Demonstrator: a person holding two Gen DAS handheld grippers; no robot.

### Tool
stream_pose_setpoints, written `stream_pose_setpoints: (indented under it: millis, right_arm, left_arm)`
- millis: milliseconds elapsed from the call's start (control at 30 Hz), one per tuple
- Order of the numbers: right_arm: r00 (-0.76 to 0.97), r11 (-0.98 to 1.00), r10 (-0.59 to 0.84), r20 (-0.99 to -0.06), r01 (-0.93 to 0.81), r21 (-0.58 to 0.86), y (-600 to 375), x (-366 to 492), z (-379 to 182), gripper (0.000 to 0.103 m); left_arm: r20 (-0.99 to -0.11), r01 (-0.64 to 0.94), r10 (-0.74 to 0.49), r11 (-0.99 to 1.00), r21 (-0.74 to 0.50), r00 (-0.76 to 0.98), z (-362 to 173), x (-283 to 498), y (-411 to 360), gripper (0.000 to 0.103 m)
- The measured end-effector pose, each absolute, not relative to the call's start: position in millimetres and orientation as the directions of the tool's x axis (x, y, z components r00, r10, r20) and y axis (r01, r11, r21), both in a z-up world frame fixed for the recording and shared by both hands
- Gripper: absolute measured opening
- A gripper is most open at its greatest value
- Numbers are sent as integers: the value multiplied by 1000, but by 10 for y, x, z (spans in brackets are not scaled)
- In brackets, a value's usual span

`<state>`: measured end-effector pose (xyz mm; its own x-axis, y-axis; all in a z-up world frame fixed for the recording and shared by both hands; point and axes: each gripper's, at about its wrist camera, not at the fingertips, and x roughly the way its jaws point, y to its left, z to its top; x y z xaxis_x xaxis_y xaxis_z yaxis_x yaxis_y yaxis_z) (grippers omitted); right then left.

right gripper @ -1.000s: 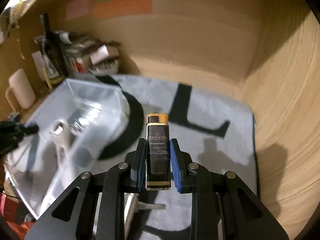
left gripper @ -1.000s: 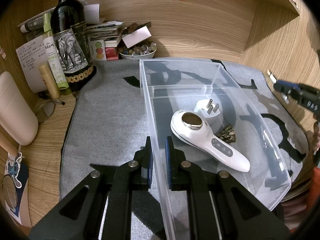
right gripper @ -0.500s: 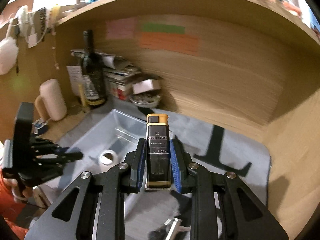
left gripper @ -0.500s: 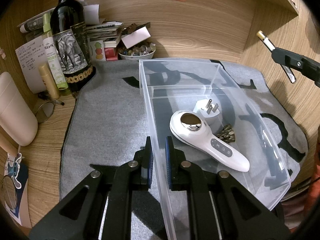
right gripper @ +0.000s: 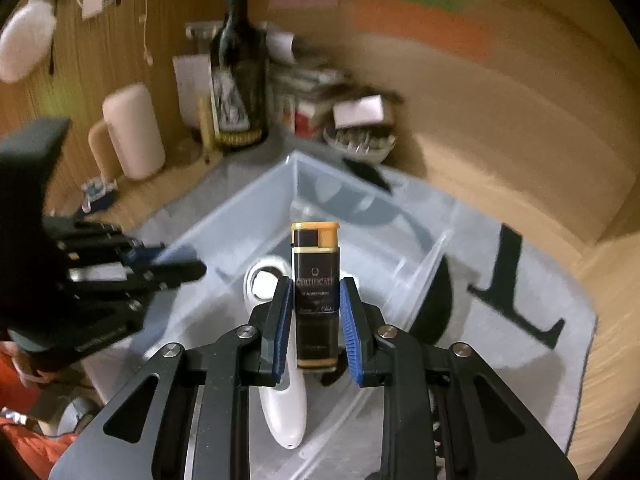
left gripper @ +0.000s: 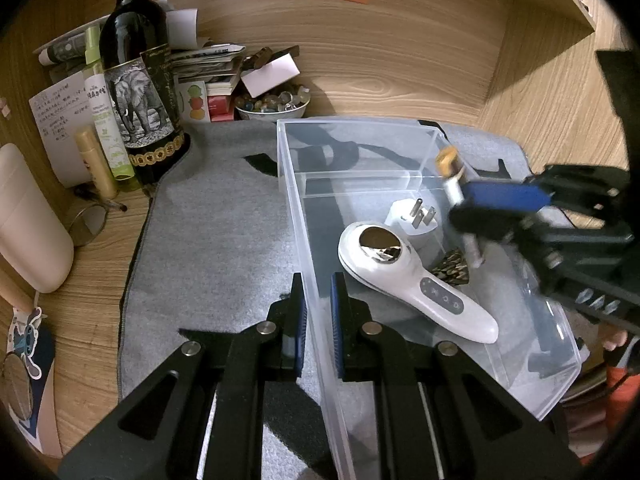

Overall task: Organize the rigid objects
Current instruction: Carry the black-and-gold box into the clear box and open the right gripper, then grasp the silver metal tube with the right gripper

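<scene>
A clear plastic bin (left gripper: 360, 122) stands on a grey mat (left gripper: 220, 220). My left gripper (left gripper: 318, 280) is shut on the bin's near left wall and also shows in the right wrist view (right gripper: 176, 264). Inside the bin lie a white handheld device (left gripper: 400, 276), a white plug adapter (left gripper: 416, 216) and a small patterned piece (left gripper: 452, 270). My right gripper (right gripper: 314, 284) is shut on a black lighter (right gripper: 315, 292) with an orange cap. It holds the lighter above the bin's inside (right gripper: 248, 196), over the white device (right gripper: 280, 400). From the left wrist, the right gripper (left gripper: 460, 204) and lighter (left gripper: 447, 158) hang over the bin's right side.
A dark wine bottle (left gripper: 136, 72), slim tubes, papers and a bowl of stones (left gripper: 272, 106) crowd the back left corner. A cream-coloured container (left gripper: 28, 220) stands at the left. Wooden walls close in behind and to the right.
My right gripper has carried the lighter from the right side of the mat in over the bin. The left gripper has stayed clamped on the bin wall.
</scene>
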<state>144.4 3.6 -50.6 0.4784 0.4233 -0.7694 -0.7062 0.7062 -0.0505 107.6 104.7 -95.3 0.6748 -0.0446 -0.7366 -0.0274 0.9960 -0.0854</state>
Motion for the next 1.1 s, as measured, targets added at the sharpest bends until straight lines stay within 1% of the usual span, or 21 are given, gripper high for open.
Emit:
stream_pose_setpoints:
  millis: [267,633,700,767,833,933,1000,1033,1100]
  right_arm:
    - [423,684,355,-834,-725,-77,104,1501,-785,22]
    - [397,672,333,-855,-736,-81,141,1518,-832,22]
    - [396,674,332,-856,-735,-78,145,1523,-831,23]
    - [397,679,339,-853,-731,-70,131,1523,-803,31]
    - [413,684,345,-843,-726,-76,109,1512,-758,37]
    - [437,693,363,-823,-717,-75,49,1491,-651,42]
    - [456,703,371,-809,-707,-76,0,1488,-571,48]
    - [468,709,376,-800,-701,-77,-27,1483,-525,53]
    - [493,722,386,-780,-688,-78,-95,1473,-431,56]
  left_arm:
    - [-736,-27,-46,996,-87,675,-955,1081,1044,10]
    - [-736,-28,-45,996,-86,675,-955,1086,1043,10]
    - [-736,-27,-45,996,-86,675,-957,1078,1046,10]
    - [-736,-27,-45,996,-86,676,-957,1078,1046,10]
    - [-736,-27,-46,996,-86,675,-957,1081,1047,11]
    - [-736,-27,-44,996,-84,675,-957,1083,1045,11]
    - [-736,-27,-44,996,-84,676,-957,1082,1048,11]
    - [-736,-27,-45,996,-86,676,-957,1083,1051,11]
    - [-736,-27,-46,996,-87,676,-957,1083,1048,11]
